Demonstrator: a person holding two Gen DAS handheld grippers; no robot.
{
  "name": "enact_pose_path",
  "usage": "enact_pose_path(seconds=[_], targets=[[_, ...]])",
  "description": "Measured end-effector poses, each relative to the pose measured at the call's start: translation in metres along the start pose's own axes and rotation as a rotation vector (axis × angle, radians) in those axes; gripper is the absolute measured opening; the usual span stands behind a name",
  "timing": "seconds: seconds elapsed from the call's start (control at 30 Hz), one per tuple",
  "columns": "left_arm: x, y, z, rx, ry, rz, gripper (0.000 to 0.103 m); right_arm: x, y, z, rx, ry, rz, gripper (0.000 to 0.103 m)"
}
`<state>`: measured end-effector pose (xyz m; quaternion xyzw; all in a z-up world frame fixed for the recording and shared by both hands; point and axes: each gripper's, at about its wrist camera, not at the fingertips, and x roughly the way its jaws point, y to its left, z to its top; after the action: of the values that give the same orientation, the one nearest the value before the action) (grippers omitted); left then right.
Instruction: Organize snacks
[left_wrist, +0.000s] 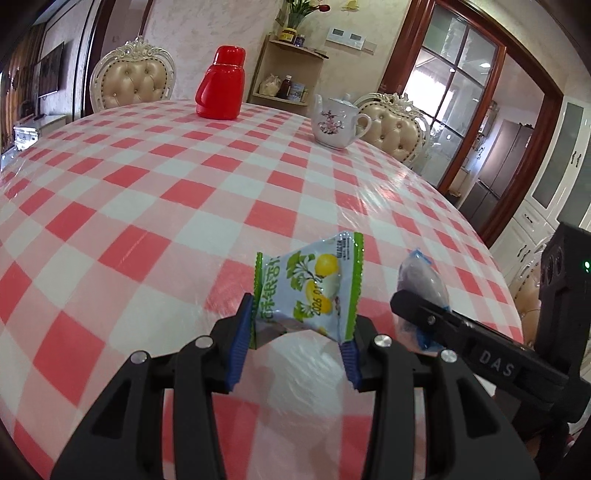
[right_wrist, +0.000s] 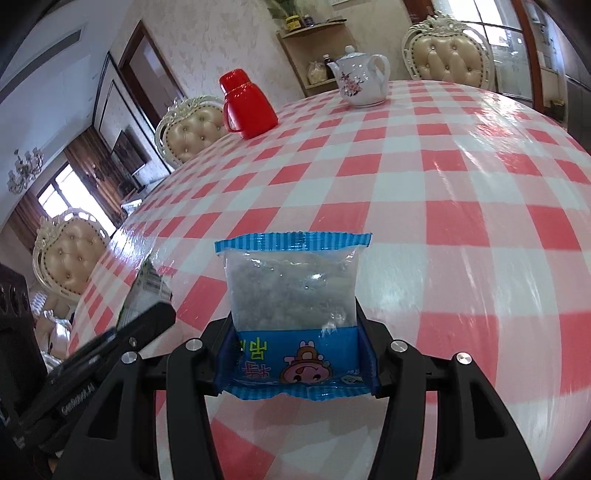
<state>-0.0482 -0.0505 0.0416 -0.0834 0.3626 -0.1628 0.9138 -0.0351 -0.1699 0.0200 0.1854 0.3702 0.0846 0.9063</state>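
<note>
The worktop (left_wrist: 155, 206) fills most of both views, round-edged and covered with a red-and-white checked cloth under a glossy clear sheet. Cream tufted chairs (left_wrist: 133, 82) with carved white frames stand around its far edge. A red thermos jug (left_wrist: 220, 84) stands near the far edge, and a white teapot (left_wrist: 337, 122) with a pink blossom pattern stands apart from it along the same far side, toward the worktop's right edge in the left wrist view. Behind them a wooden corner shelf (left_wrist: 291, 70) carries jars and bags. The left tool (left_wrist: 297, 341) is clamped on a small green-and-white candy packet (left_wrist: 314, 291) printed with yellow fruit; its blue pads press the packet's two sides, and the packet is held up above the near part of the worktop, not lying on it. The right tool (right_wrist: 297, 363) is clamped on a clear snack bag with blue ends (right_wrist: 293, 310), which shows a cartoon figure on its lower blue band and dark contents inside; the bag stands upright between the pads, likewise lifted above the cloth near the near edge. In the left wrist view the right tool's black finger (left_wrist: 436, 321) and its bag appear just to the right of the candy packet, the two tools side by side and apart.
</note>
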Motion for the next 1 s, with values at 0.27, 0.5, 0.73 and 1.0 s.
enact_pose_path(seconds=[0.27, 0.5, 0.73, 1.0], targets=[[-0.031, -0.002, -0.032, -0.003, 0.025, -0.052, 0.043, -0.028, 0.008, -0.028, 0.008, -0.005, -0.009, 0.053], [-0.082, 0.002, -0.056, 0.041, 0.028, -0.017, 0.043, -0.048, 0.032, -0.05, -0.052, -0.003, -0.005, 0.053], [-0.127, 0.034, -0.08, 0.006, 0.005, 0.02, 0.043, -0.067, 0.081, -0.076, -0.196, 0.004, 0.041, 0.052], [-0.167, 0.057, -0.097, 0.038, 0.002, 0.127, 0.043, -0.08, 0.134, -0.1, -0.318, 0.021, 0.101, 0.053]])
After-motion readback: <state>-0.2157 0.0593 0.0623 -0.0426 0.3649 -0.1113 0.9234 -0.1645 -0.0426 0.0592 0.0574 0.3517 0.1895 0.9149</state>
